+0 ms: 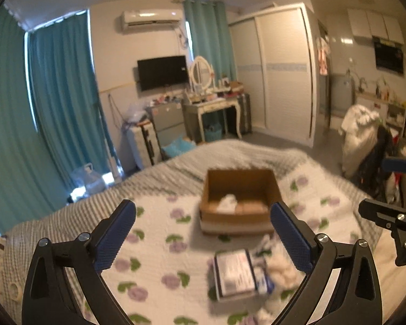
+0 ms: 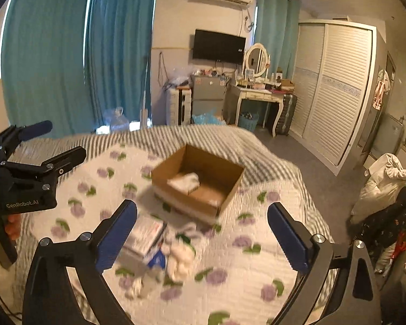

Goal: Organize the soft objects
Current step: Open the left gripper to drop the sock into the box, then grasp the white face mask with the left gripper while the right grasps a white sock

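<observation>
Cardboard box (image 1: 239,203) lies beyond both open tongs (image 1: 203,239).

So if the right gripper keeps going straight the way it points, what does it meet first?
Probably the open cardboard box on the floral quilt. The right gripper is open and empty; the box sits about centred ahead, though blur leaves depth unclear.

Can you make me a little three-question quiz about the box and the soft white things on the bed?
1. True or false: the cardboard box is empty.
2. What fluffy thing lies on the flowered quilt nearer the camera than the box?
A. white soft pile
B. red pillow
C. green towel
3. Is the left gripper or the right gripper holding anything?

Key: 1 false, something white lies inside; 2 A; 3 neither, both open and empty.
</observation>
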Available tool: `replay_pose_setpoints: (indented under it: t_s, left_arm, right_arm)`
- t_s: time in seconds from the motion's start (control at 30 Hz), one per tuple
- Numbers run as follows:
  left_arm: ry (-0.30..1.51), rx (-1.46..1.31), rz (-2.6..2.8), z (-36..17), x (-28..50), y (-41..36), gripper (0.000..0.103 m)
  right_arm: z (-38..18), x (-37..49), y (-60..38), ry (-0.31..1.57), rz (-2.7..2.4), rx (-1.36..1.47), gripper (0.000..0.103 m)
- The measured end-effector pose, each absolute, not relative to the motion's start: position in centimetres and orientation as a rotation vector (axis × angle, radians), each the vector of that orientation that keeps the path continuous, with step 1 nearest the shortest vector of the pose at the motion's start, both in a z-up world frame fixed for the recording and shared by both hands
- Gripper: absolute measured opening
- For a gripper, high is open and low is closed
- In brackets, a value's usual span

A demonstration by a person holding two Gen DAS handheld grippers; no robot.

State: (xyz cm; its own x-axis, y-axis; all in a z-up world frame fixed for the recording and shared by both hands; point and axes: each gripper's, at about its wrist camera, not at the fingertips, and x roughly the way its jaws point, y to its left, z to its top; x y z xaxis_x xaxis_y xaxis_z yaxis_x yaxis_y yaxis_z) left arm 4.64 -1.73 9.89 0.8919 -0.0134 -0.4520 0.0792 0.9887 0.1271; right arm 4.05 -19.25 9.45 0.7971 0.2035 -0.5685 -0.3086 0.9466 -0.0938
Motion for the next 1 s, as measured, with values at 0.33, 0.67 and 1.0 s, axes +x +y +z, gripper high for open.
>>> replay_pose_setpoints:
  t_s: [0.33,0.67,1.0]
  left_arm:
    - [0.688,0.136,-0.058,-5.2,3.6,-4.1,0.101]
    - [0.867,0.2,-0.136,-13.6,3.0,-6.4,0.1]
    - [0.974,0.144,-0.279,-15.8,4.5,-6.7,0.077]
  right_arm:
    - [-2.1,2.5,-18.9,0.707,0.237,-0.186,0.098]
    - [-8.6,4.5,-18.7,0.824,0.208,-0.141,0.098]
    - [-10.1,5.5,-18.2,0.864,0.202,-0.121,0.098]
